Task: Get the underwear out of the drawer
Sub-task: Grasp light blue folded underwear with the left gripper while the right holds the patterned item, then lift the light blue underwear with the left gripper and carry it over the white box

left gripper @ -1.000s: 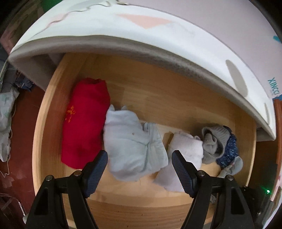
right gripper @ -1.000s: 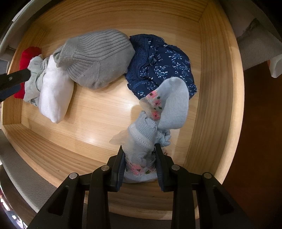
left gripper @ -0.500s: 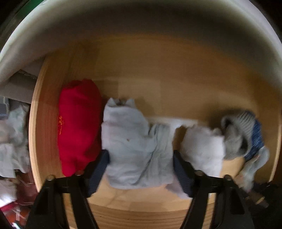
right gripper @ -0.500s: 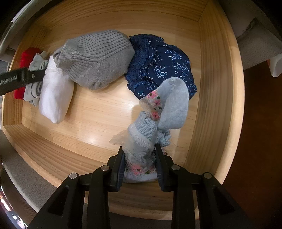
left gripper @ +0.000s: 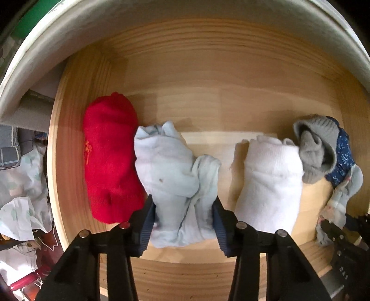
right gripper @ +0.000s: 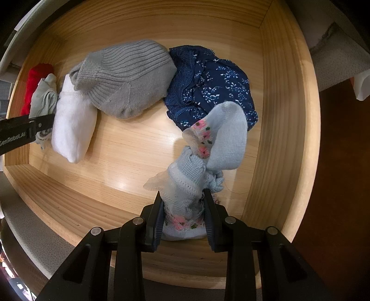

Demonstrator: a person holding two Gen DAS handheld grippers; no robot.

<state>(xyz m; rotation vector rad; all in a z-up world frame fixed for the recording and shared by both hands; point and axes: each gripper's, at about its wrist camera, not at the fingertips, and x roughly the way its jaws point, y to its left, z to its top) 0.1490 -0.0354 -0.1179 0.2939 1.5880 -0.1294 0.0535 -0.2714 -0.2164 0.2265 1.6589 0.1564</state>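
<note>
An open wooden drawer [left gripper: 76, 129] [right gripper: 284, 115] holds rolled garments. My left gripper [left gripper: 182, 213] is shut on a pale blue bundle [left gripper: 171, 166], between a red roll [left gripper: 108, 157] and a white roll [left gripper: 270, 183]. My right gripper [right gripper: 182, 208] is shut on a light blue flowered piece [right gripper: 222, 136] near the drawer's front right. Navy floral underwear [right gripper: 212, 81] lies behind it, beside a grey ribbed roll [right gripper: 129, 76]. The left gripper's arm [right gripper: 23, 132] shows at the left of the right wrist view.
A grey padded edge [left gripper: 161, 20] overhangs the drawer's back. Loose cloth and clutter [left gripper: 20, 185] lie on the floor to the left of the drawer. The drawer's front wall [right gripper: 69, 208] runs below both grippers.
My left gripper has moved down into the drawer and its jaws have closed on the pale blue bundle. The right gripper has held still on the flowered piece.
</note>
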